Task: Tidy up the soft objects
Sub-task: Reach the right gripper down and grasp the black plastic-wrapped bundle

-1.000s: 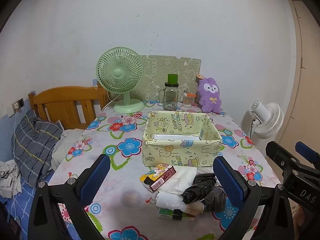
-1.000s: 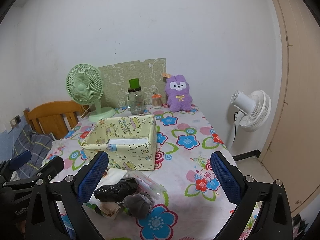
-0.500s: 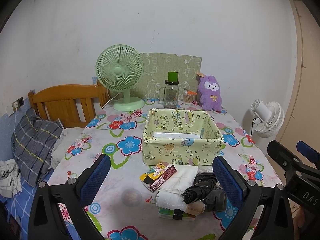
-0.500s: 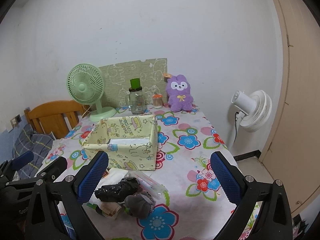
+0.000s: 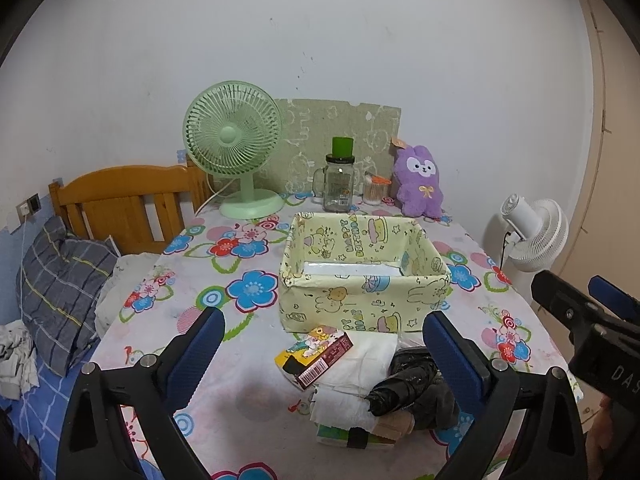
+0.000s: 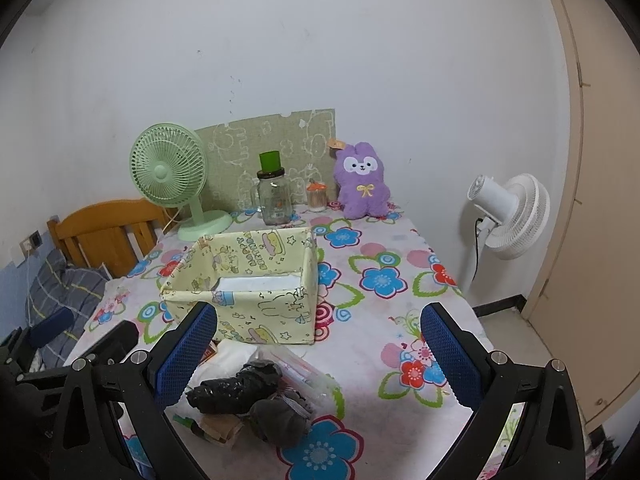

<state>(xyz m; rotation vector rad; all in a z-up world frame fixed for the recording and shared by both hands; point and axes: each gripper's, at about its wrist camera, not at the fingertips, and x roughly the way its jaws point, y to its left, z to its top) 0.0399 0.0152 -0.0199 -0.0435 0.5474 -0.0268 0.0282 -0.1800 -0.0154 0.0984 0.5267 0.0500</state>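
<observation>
Floral table (image 5: 248, 392), near edge: soft pile (image 5: 384, 388) before the box (image 5: 362, 280); my left gripper (image 5: 320, 364) and right gripper (image 6: 316, 352) gape empty—a careless pinch could snag several items.

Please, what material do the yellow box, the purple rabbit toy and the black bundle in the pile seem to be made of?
The yellow box looks like fabric or printed paper over a stiff shell: its rim is wrinkled. The purple rabbit toy is fuzzy matte plush. The black bundle seems to be thin plastic film, since it is crinkled and shiny.
</observation>
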